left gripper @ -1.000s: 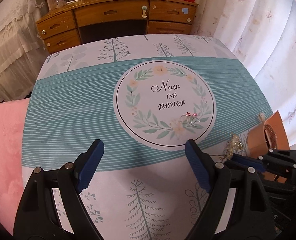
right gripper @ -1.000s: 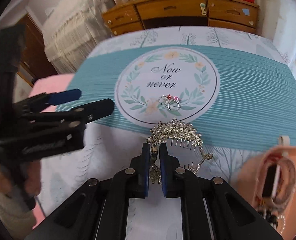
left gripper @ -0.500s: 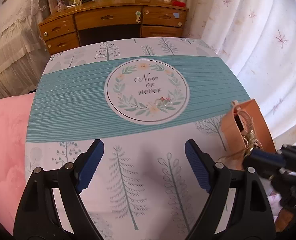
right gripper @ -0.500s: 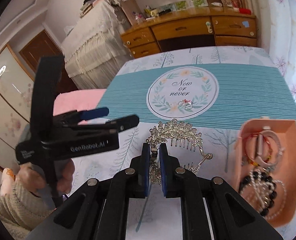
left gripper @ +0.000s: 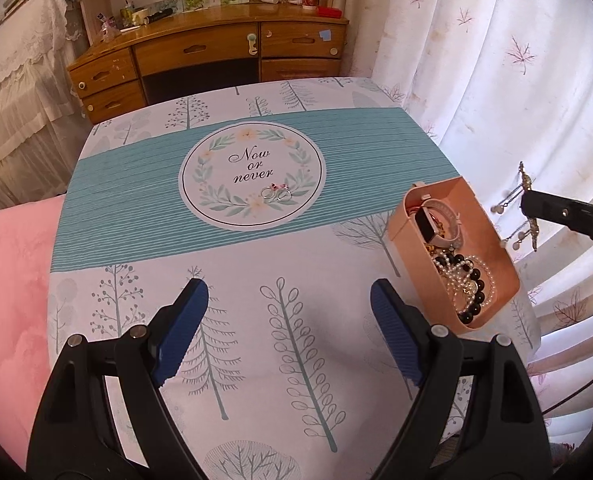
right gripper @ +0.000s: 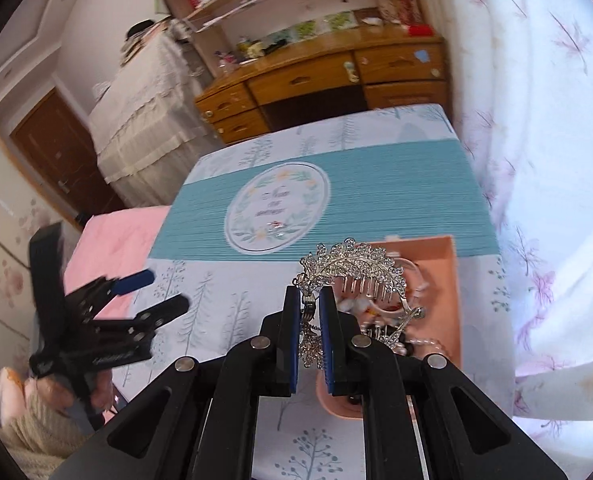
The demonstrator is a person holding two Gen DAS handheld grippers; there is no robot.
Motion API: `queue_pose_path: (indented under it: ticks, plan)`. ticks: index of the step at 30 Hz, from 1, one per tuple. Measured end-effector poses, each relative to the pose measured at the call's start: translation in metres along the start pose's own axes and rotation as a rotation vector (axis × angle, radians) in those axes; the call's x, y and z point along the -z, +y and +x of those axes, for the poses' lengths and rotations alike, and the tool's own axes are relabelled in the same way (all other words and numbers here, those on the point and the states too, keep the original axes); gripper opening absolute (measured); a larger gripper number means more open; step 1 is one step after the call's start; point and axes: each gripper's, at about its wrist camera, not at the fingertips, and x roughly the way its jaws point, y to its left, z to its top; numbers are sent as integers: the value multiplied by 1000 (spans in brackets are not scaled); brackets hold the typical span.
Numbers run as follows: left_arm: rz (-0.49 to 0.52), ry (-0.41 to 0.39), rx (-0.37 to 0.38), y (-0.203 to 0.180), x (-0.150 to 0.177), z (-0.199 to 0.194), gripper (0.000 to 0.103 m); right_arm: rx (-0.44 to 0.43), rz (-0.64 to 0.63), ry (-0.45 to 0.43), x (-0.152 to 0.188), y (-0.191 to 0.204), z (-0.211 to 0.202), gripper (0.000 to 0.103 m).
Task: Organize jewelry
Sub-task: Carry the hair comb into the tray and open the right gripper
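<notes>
The right claw (right gripper: 309,304) pinches the silver hair comb (right gripper: 352,266) by one end above the pink tray (right gripper: 454,276), at the table's (left gripper: 256,320) 3 o'clock edge. Its dangling chains could snag the tray's rim or the beads inside, or the comb could swing loose. The left claw (left gripper: 288,312) hangs wide and empty, and the rings (left gripper: 274,193) wait at the table's 12 o'clock.

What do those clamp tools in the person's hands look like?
Each claw, the left claw and the right claw, is black plastic with two ribbed blue fingertip pads and silver pivot rivets. The left one carries pale lettering, blurred. The hand holding it has a beige knitted sleeve.
</notes>
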Motion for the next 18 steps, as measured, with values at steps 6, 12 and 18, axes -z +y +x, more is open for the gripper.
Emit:
queue_pose_path:
  ticks: [6,12,18]
  plan:
    - [-2,7,-9,-3,1,-3,82,21,90,80,8,-41,22,9]
    - [13,22,-7,-8,2,3,82,45,164,154,28,-67,46,9]
    - [21,40,9,-12,3,13,82,49,214,217,38,-76,72,9]
